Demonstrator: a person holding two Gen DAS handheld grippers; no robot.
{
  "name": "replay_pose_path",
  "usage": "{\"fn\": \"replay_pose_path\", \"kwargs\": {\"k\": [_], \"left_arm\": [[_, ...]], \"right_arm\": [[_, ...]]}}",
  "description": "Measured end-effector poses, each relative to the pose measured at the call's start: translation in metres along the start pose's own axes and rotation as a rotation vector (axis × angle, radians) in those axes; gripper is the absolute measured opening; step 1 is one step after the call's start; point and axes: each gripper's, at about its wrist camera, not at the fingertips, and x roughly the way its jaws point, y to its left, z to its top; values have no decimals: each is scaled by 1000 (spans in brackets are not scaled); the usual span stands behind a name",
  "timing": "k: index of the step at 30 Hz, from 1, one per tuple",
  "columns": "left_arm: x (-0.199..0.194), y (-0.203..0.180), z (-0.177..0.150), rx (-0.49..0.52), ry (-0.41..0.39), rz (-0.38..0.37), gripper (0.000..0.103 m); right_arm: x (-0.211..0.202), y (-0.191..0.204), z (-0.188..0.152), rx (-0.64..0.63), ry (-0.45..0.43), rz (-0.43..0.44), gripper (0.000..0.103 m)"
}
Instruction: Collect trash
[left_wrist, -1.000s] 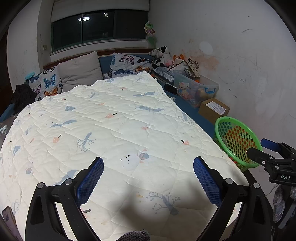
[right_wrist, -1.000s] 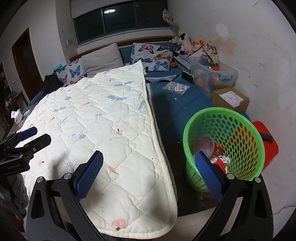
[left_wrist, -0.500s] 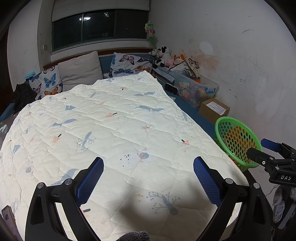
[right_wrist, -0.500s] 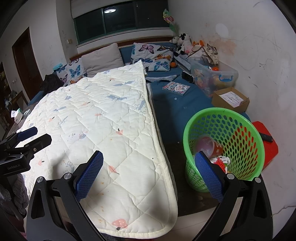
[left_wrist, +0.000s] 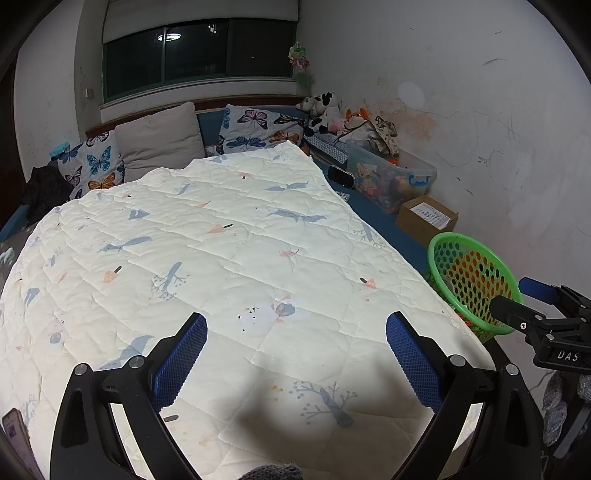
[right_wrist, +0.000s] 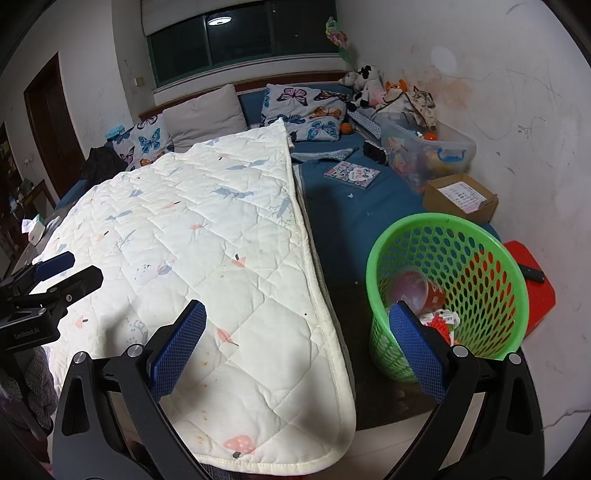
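A green mesh basket (right_wrist: 476, 236) stands on the floor at the bed's right foot corner; it also shows in the left wrist view (left_wrist: 443, 240). Inside lie a red cup (right_wrist: 417, 291) and crumpled wrappers (right_wrist: 441, 319). My left gripper (left_wrist: 295, 354) is open and empty above the white quilt (left_wrist: 221, 258). My right gripper (right_wrist: 297, 339) is open and empty, held over the quilt's edge (right_wrist: 314, 258) with its right finger in front of the basket. Each gripper shows at the edge of the other's view.
On the blue sheet (right_wrist: 351, 214) lie a booklet (right_wrist: 352, 173), a cardboard box (right_wrist: 460, 197) and a clear toy bin (right_wrist: 428, 151). A red stool (right_wrist: 535, 295) with a remote stands by the wall. Pillows (left_wrist: 159, 144) and plush toys (left_wrist: 325, 110) line the headboard.
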Motion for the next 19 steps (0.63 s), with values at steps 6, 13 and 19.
{"fn": "replay_pose_path", "kwargs": {"k": [6, 13, 19], "left_arm": [[1, -1, 0, -4, -2, 5, 94], [3, -2, 1, -12, 7, 15, 94], [3, 1, 0, -20, 12, 20, 94]], "right_arm": [[1, 1, -2, -3, 5, 4, 98], [2, 0, -4, -2, 8, 6, 98], [4, 1, -3, -5, 11, 7, 98]]}}
